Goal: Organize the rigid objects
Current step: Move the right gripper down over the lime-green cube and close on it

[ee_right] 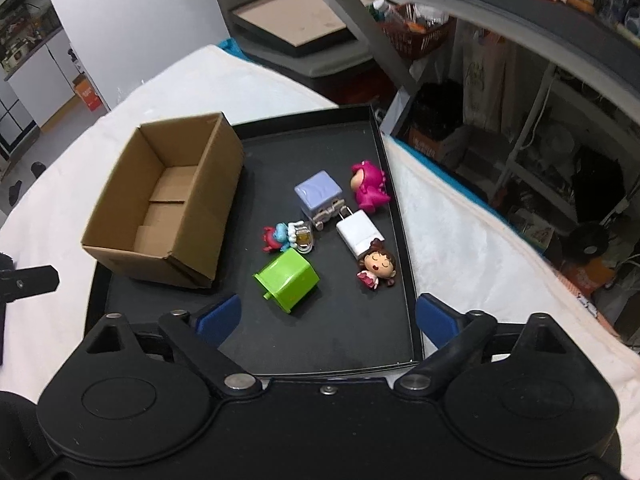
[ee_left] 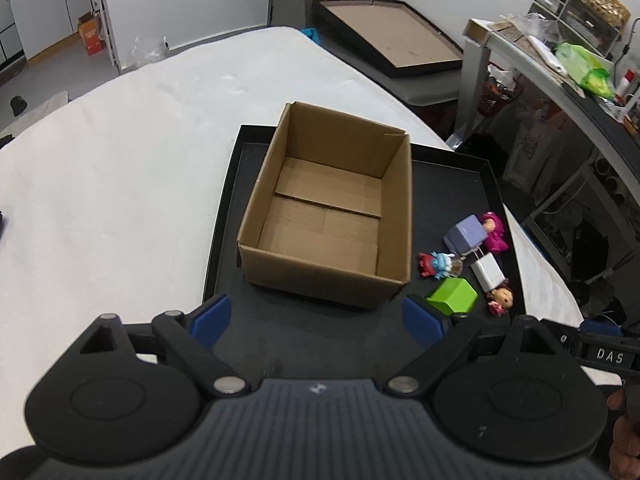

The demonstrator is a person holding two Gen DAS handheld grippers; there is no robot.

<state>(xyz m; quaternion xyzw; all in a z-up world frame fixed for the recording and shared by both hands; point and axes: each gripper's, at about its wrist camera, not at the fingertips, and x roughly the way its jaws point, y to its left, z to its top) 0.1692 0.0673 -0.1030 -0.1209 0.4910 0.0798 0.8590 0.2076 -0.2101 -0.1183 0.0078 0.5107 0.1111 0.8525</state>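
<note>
An open, empty cardboard box (ee_left: 328, 208) (ee_right: 168, 200) stands on the left of a black tray (ee_left: 280, 336) (ee_right: 352, 332). To its right lie a green block (ee_right: 288, 280) (ee_left: 454, 295), a lilac block (ee_right: 319, 193) (ee_left: 466, 234), a white charger (ee_right: 359, 232) (ee_left: 488, 272), a pink figure (ee_right: 368, 186) (ee_left: 494, 231), a sleeping-girl figure (ee_right: 378, 266) (ee_left: 500, 298) and a red-blue figure (ee_right: 280, 237) (ee_left: 436, 264). My left gripper (ee_left: 316, 318) is open and empty in front of the box. My right gripper (ee_right: 328, 320) is open and empty, near the green block.
The tray sits on a white-covered table (ee_left: 120, 168) (ee_right: 480, 240). A cluttered shelf unit (ee_right: 520, 80) (ee_left: 560, 80) stands to the right. Another framed tray (ee_left: 388, 36) lies behind the table.
</note>
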